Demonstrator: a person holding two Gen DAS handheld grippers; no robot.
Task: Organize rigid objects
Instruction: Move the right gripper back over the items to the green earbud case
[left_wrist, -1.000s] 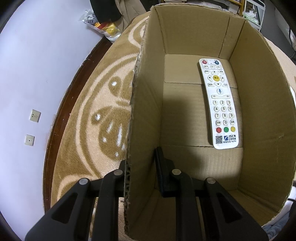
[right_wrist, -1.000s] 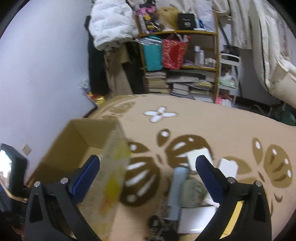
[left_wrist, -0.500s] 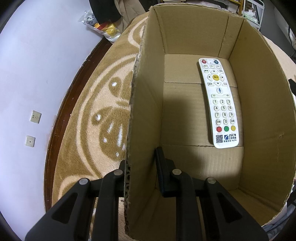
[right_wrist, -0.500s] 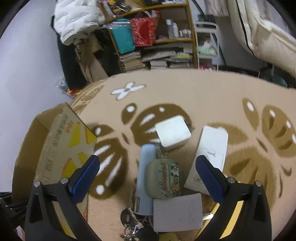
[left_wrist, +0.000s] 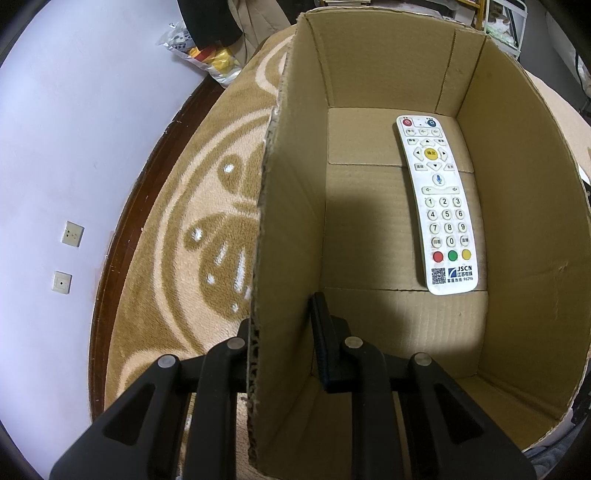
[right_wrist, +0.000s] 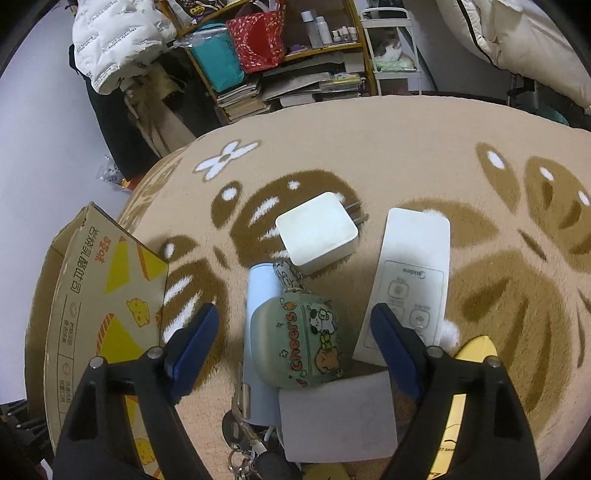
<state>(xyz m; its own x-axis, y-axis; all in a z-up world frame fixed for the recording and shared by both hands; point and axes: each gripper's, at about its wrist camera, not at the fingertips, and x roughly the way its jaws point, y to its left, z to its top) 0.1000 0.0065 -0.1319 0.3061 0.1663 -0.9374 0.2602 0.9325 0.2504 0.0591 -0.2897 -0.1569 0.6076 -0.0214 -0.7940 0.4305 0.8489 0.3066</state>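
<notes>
The left gripper (left_wrist: 282, 325) is clamped on the near side wall of the cardboard box (left_wrist: 291, 206) — one finger outside, one inside. A white TV remote (left_wrist: 436, 203) lies flat on the box floor, toward the far right. The right gripper (right_wrist: 295, 325) hangs above the patterned rug (right_wrist: 406, 155), jaws closing, pads not touching anything; a green cartoon case (right_wrist: 301, 339) sits between them, atop a light-blue cylinder (right_wrist: 260, 295). Beyond lie a white charger (right_wrist: 317, 230) and a white Midea remote (right_wrist: 410, 273).
</notes>
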